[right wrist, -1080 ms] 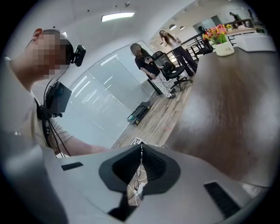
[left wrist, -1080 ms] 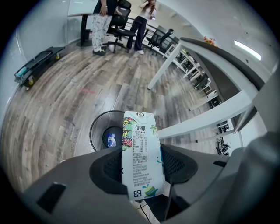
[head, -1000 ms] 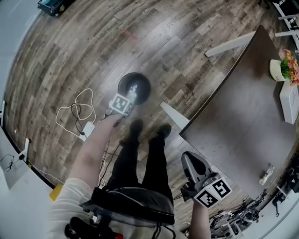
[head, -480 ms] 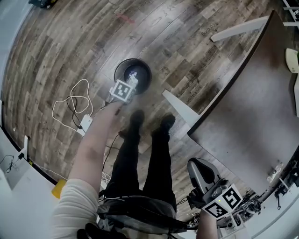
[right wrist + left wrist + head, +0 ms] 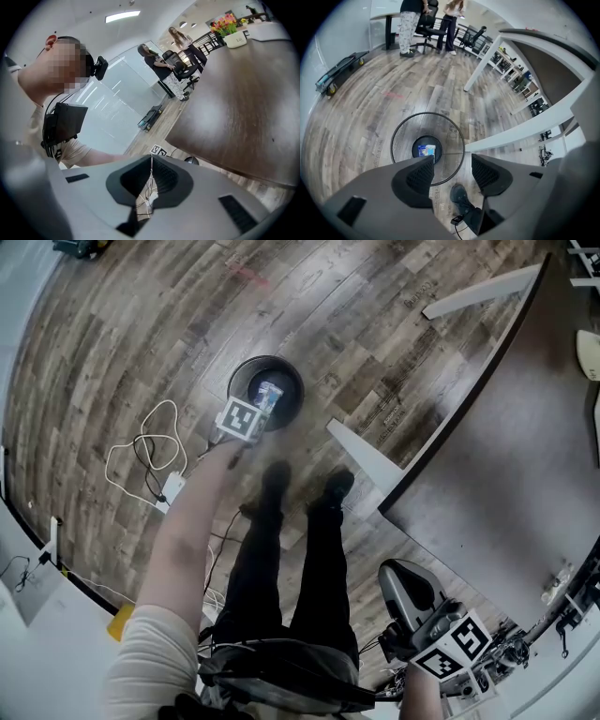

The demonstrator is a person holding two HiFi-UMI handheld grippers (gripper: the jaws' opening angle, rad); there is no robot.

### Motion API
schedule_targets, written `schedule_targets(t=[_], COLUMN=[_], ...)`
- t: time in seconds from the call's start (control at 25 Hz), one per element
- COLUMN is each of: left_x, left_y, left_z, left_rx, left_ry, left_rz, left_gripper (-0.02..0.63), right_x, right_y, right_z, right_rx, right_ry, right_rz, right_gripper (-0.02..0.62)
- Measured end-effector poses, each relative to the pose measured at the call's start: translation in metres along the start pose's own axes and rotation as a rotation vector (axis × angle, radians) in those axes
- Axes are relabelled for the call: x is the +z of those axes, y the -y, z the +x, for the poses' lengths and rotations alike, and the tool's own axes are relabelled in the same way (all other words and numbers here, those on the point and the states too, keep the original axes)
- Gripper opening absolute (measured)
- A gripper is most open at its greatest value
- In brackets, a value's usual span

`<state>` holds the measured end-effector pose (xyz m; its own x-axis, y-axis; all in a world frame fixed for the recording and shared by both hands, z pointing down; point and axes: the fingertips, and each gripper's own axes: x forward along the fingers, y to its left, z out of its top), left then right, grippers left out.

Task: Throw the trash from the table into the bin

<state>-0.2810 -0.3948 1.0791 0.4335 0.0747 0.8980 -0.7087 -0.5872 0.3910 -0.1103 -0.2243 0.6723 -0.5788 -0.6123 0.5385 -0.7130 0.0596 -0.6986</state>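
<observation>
So the white cable (image 5: 141,456) looped on the wood-grain plank floor (image 5: 112,324) is just clutter, ignore it. The action is next to it. The left gripper (image 5: 451,174) hangs right over the bin (image 5: 451,136), jaws spread apart with nothing between them. The trash packet (image 5: 425,151) lies flat on the bin's bottom, so I'd say this piece is in and the drop step is basically done.

The bin is a round black wire-mesh thing with a solid dark base, see-through walls and a thin rim. The packet is small, blue and white, and looks like a crinkly wrapper. The gripper pads (image 5: 419,176) are dark grey with a fine ribbed grip face.

Further right is the table (image 5: 506,456), with a dark matte brown top, a thin edge and slanted white legs (image 5: 361,465). There's a small pale scrap (image 5: 561,583) near its edge, too tiny to call, but it may be more trash.

The right gripper (image 5: 151,161) sits low by the table corner, clenched shut on nothing.

My guess for the next move is to lift the left one clear of the rim, swing back to the tabletop and check that scrap. If it's thin plastic, it'll want a gentle pinch.
</observation>
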Motion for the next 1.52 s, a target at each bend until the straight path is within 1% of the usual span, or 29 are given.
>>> schedule_targets(t=[0.08,0.24,0.36,0.4,0.48,0.52,0.56,0.6,0.68,0.72,0.8,0.84,0.92,1.0,1.12,1.2,1.32,1.44,1.52], left_x=[-0.005,0.003,0.009,0.013,0.021,0.025,0.027,0.029,0.032,0.036,0.049,0.054,0.061,0.065,0.086,0.106,0.131,0.133,0.135], left_y=[-0.006,0.008,0.022,0.025,0.023,0.021,0.02,0.021,0.033,0.044,0.068,0.08,0.102,0.126,0.16,0.18,0.209,0.24,0.261], left_z=[-0.009,-0.036,-0.058,-0.066,-0.081,-0.088,-0.097,-0.108,-0.133,-0.146,-0.174,-0.189,-0.216,-0.24,-0.277,-0.307,-0.355,-0.395,-0.419], left_rx=[0.0,-0.087,-0.145,-0.143,-0.098,-0.07,-0.052,-0.048,-0.063,-0.073,-0.083,-0.081,-0.069,-0.063,-0.061,-0.069,-0.09,-0.114,-0.136], left_ry=[0.005,0.047,0.075,0.083,0.096,0.104,0.116,0.138,0.199,0.229,0.276,0.293,0.318,0.341,0.398,0.444,0.504,0.566,0.611], left_rz=[0.021,0.018,0.056,0.08,0.139,0.159,0.159,0.134,0.049,0.022,0.022,0.041,0.103,0.184,0.3,0.342,0.381,0.437,0.482], left_gripper=[0.23,0.23,0.225,0.205,0.072,0.02,0.014,0.014,0.012,0.012,0.012,0.012,0.012,0.012,0.012,0.012,0.012,0.012,0.012], right_x=[0.004,0.015,0.02,0.022,0.028,0.032,0.036,0.041,0.052,0.06,0.076,0.084,0.095,0.102,0.113,0.126,0.144,0.139,0.138], right_y=[-0.005,-0.019,-0.033,-0.038,-0.048,-0.053,-0.058,-0.062,-0.07,-0.075,-0.087,-0.094,-0.109,-0.121,-0.138,-0.153,-0.178,-0.198,-0.212], right_z=[0.001,0.003,0.001,0.001,-0.002,-0.003,-0.005,-0.008,-0.017,-0.023,-0.037,-0.044,-0.059,-0.076,-0.102,-0.119,-0.14,-0.156,-0.165], right_rx=[-0.002,-0.003,0.002,0.004,0.007,0.009,0.014,0.02,0.034,0.036,0.039,0.04,0.043,0.047,0.047,0.041,0.031,0.018,0.013], right_ry=[0.007,0.042,0.064,0.072,0.101,0.118,0.134,0.147,0.169,0.185,0.225,0.248,0.291,0.335,0.414,0.448,0.481,0.499,0.512], right_rz=[-0.003,-0.019,-0.025,-0.028,-0.042,-0.05,-0.055,-0.058,-0.058,-0.059,-0.072,-0.081,-0.093,-0.107,-0.144,-0.169,-0.192,-0.199,-0.225], right_gripper=[0.02,0.02,0.02,0.02,0.02,0.02,0.02,0.02,0.02,0.02,0.02,0.02,0.02,0.02,0.02,0.02,0.02,0.02,0.02])
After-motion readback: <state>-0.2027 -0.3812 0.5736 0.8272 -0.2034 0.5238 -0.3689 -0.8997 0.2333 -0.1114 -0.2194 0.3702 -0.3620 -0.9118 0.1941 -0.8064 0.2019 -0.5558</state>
